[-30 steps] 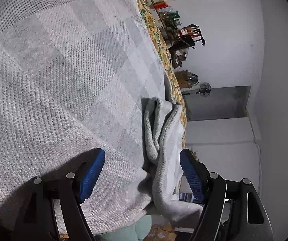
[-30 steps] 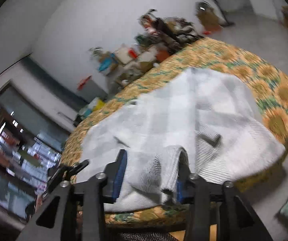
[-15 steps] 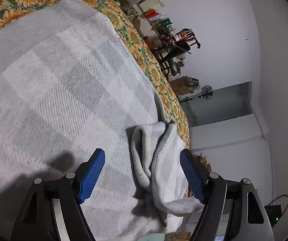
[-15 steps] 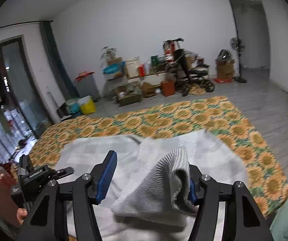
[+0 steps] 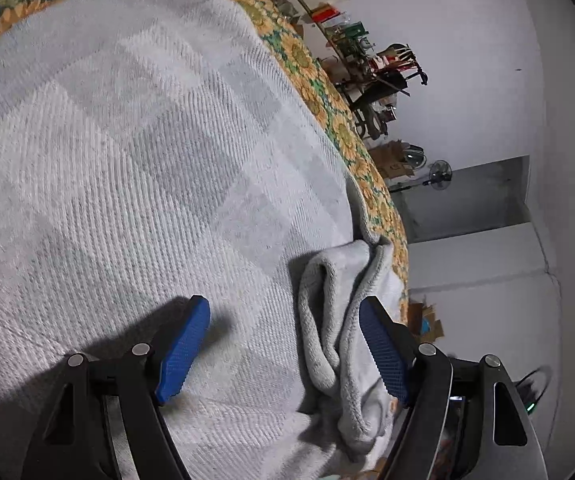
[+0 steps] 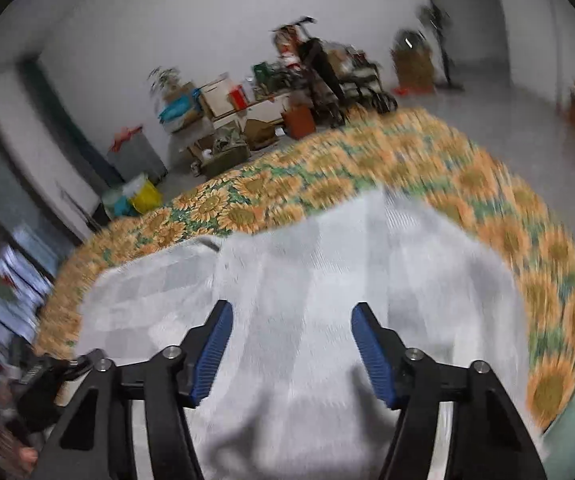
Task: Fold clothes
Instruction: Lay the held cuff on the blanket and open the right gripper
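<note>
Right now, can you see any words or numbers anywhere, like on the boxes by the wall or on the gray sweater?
No text can be read in either view.
Boxes by the wall: any print is too small and blurred to read.
Cardboard box near the fan: a mark shows, too small to read.
Gray sweater: no words or label in view.
Sunflower sheet: pattern only, no writing.

The sweater (image 5: 135, 168), pale grey knit with faint checks, lies spread flat on the sunflower sheet (image 6: 327, 184); one sleeve (image 5: 339, 320) lies bunched at its edge.
</note>
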Demonstrator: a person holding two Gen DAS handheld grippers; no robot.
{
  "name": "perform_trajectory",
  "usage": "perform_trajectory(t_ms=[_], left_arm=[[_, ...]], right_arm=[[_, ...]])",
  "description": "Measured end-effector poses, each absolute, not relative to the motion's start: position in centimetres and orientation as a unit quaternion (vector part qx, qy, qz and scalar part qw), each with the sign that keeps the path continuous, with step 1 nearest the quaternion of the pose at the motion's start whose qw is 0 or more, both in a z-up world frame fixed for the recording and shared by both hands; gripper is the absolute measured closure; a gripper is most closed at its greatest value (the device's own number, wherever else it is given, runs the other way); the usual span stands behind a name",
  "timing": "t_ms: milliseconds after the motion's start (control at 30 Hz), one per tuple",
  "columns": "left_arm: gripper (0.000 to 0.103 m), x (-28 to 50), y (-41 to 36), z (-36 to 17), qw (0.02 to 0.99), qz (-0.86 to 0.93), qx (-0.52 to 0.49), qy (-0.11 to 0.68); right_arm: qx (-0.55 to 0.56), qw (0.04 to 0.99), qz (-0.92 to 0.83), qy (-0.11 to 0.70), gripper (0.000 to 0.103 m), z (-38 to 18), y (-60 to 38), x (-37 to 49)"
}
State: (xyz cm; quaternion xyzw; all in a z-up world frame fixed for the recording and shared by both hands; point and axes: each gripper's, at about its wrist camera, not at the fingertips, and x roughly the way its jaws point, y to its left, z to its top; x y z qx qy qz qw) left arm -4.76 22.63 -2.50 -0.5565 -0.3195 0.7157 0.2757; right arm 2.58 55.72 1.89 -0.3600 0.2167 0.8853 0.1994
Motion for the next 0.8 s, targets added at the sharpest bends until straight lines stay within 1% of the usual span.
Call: perform_trajectory(t_ms=[167, 300, 367, 467, 500, 633, 700, 800], left_arm=[[0.026, -4.9, 22.7, -1.5, 0.248, 0.752, -0.544, -0.278], [0.026, -5.8, 22.1, -2.5, 0.237, 0.741, -0.56, -0.285], [0.026, -5.9, 21.7, -2.8, 0.244, 0.734, -0.561, -0.295], [0.026, -6.1, 21.7, -3.0, 0.247, 0.73, -0.566, -0.292], [0.026, -6.1, 21.7, -3.0, 0.246, 0.729, -0.568, -0.291], [0.026, -6.7, 22.1, -2.3, 0.239, 0.737, -0.569, -0.274], [0.026, -6.8, 22.4, -1.6, 0.23, 0.752, -0.565, -0.25], [0.026, -7.4, 23.1, -0.9, 0.176, 0.784, -0.566, -0.184]], right_arm=[[-0.413, 0.187, 0.887, 0.09, 0.041, 0.8, 53.8, -7.4], [-0.464, 0.162, 0.871, -0.014, 0.033, -1.6, 51.5, -14.9], [-0.514, 0.184, 0.835, -0.066, 0.033, -3.7, 51.0, -17.9], [-0.549, 0.203, 0.8, -0.133, 0.035, -5.8, 50.7, -19.6], [-0.556, 0.218, 0.79, -0.139, 0.036, -6.2, 51.2, -19.8], [-0.567, 0.234, 0.785, -0.081, 0.036, -6.1, 53.9, -19.7], [-0.564, 0.241, 0.786, -0.072, 0.036, -5.7, 54.3, -19.5], [-0.554, 0.257, 0.787, -0.09, 0.037, -5.4, 54.3, -19.8]])
